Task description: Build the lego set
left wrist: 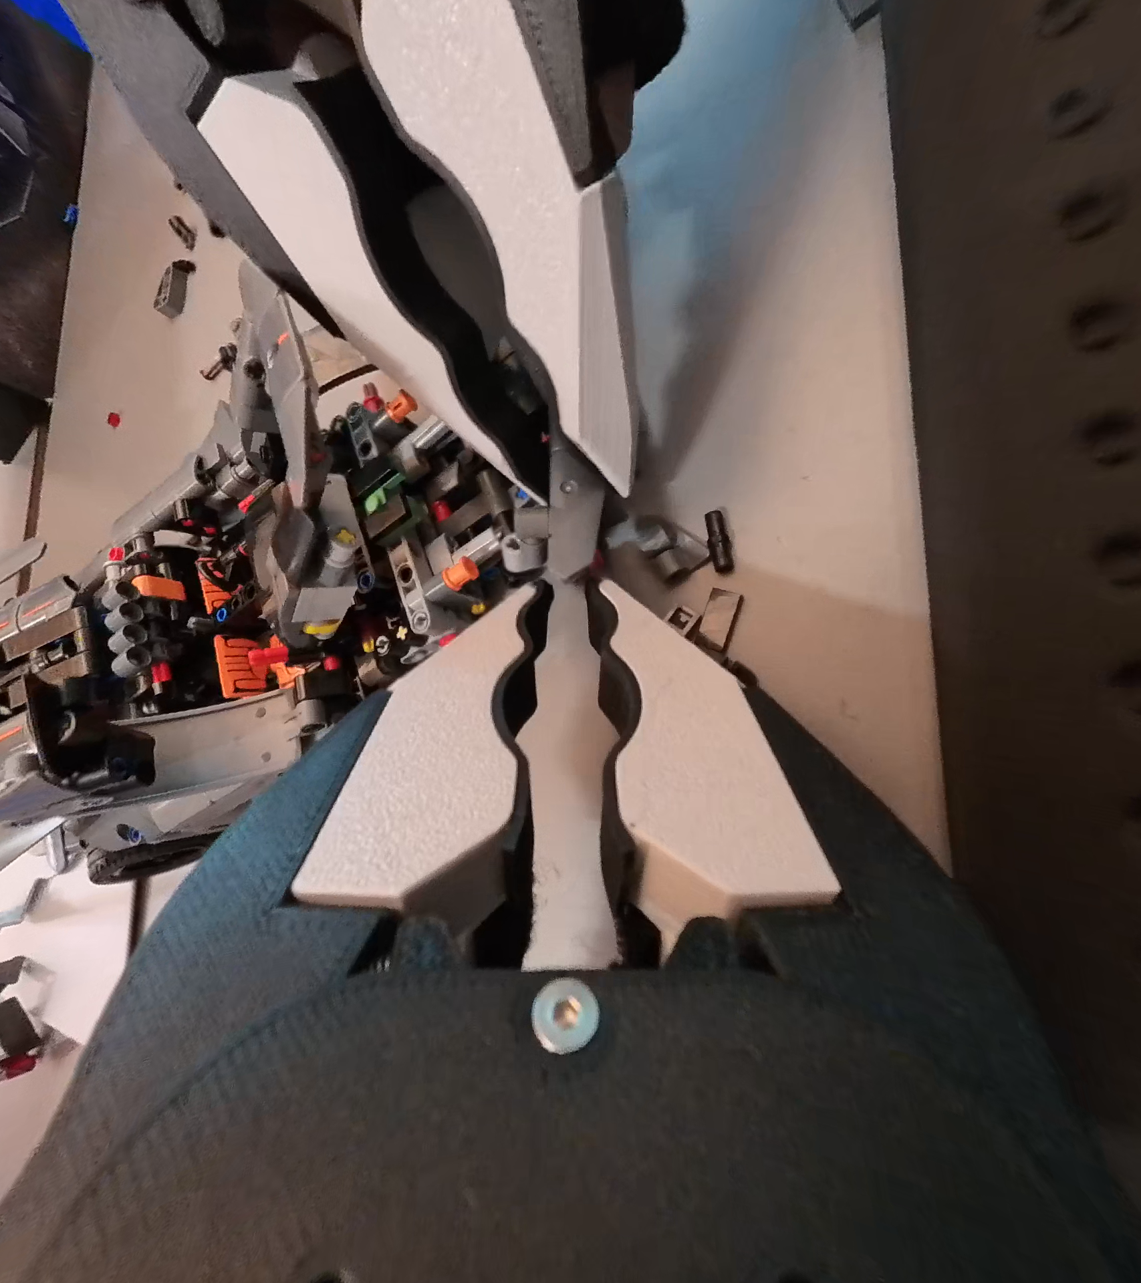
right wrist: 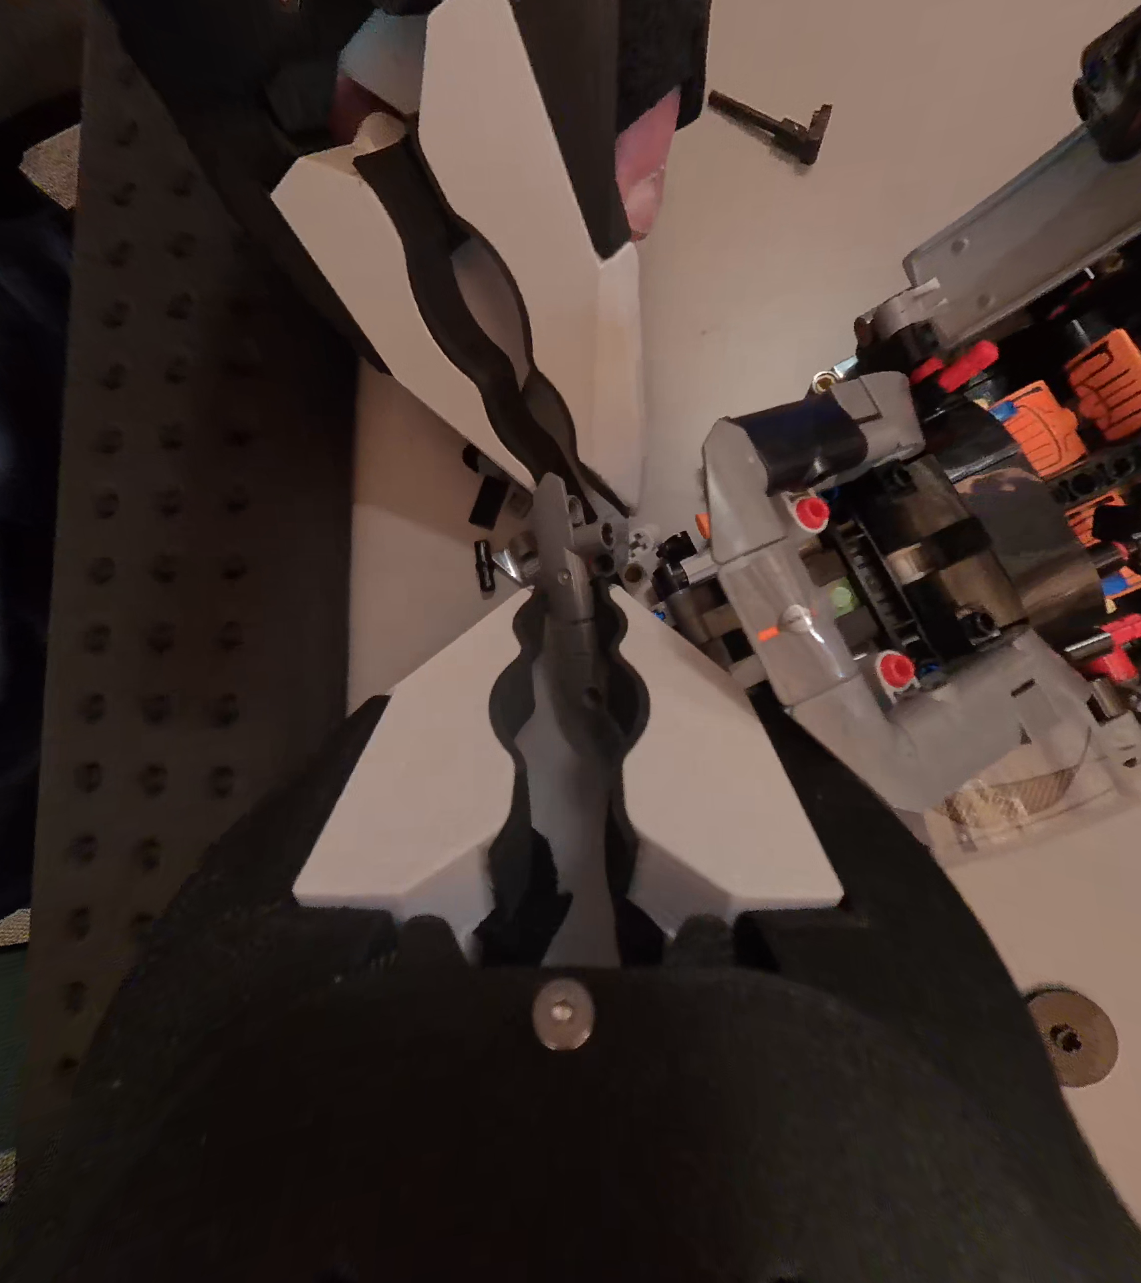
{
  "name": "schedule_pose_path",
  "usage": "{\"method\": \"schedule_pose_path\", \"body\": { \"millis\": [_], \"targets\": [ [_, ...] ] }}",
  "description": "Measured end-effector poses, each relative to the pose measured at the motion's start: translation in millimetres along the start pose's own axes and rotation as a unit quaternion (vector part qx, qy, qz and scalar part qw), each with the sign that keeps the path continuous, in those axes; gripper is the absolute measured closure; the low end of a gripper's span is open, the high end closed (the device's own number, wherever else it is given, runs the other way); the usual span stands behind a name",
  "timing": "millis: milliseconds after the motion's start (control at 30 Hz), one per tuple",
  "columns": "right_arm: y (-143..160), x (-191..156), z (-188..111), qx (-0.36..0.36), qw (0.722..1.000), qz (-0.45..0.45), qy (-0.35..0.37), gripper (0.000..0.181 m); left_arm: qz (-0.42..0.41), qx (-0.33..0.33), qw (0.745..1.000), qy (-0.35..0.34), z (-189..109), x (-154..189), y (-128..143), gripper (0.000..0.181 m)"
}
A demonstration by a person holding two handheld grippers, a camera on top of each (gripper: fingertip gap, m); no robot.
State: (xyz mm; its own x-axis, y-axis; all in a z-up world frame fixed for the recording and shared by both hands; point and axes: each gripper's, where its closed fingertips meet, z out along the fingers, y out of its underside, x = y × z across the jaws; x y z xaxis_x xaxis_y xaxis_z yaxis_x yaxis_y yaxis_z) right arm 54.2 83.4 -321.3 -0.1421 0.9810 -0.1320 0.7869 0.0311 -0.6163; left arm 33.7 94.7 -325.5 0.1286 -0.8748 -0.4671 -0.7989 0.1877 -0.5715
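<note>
Mid-frame, the left hand-held gripper (left wrist: 564, 590) and right hand-held gripper (right wrist: 571, 597) both pinch one grey Technic panel piece (left wrist: 574, 527); the grey-and-orange Lego car (left wrist: 157, 625) lies centre-left on the white surface (left wrist: 796, 416).

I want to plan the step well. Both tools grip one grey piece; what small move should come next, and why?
Probably press the two ends gently together: each hand-held gripper, left and right, is shut on the grey piece, whose joint looks unseated beside the car model.

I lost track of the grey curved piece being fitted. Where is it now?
The grey curved piece is pinched between both grippers' tips, beside the car model, over the white table.
</note>
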Motion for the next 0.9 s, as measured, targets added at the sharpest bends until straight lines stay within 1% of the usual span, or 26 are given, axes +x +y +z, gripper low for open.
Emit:
{"method": "schedule_pose_path", "body": {
  "millis": [167, 233, 367, 467, 533, 633, 900],
  "targets": [
    [3.0, 2.2, -1.5, -0.013, 1.0, 0.01, 0.013, 0.169, -0.016, -0.003, 1.0, 0.01, 0.2, -0.8, 2.7, 0.165],
    [4.4, 2.6, -0.7, -0.022, 0.999, 0.006, 0.023, 0.169, -0.022, 0.01, 1.0, 0.015, -2.4, -0.8, -0.8, 0.164],
    [4.4, 2.0, 0.2, -0.028, 0.999, 0.002, 0.031, 0.169, -0.019, 0.014, 1.0, 0.019, -1.0, 2.7, -6.6, 0.165],
    [3.8, 0.7, -0.3, -0.025, 0.999, -0.001, 0.028, 0.169, -0.012, -0.009, 1.0, 0.01, 5.4, 1.4, -1.5, 0.166],
    [3.2, -0.3, -0.6, -0.024, 0.999, -0.002, 0.026, 0.169, -0.01, -0.003, 1.0, 0.008, 5.4, 0.8, -3.2, 0.171],
    [4.3, -0.3, 0.4, -0.033, 0.999, -0.006, 0.033, 0.169, -0.01, -0.005, 1.0, 0.006, 7.1, 0.0, -3.4, 0.173],
    [5.6, 1.0, -1.7, -0.036, 0.999, -0.001, 0.039, 0.169, -0.004, -0.017, 1.0, 0.001, 11.4, -0.7, -3.8, 0.174]
  ]
}}
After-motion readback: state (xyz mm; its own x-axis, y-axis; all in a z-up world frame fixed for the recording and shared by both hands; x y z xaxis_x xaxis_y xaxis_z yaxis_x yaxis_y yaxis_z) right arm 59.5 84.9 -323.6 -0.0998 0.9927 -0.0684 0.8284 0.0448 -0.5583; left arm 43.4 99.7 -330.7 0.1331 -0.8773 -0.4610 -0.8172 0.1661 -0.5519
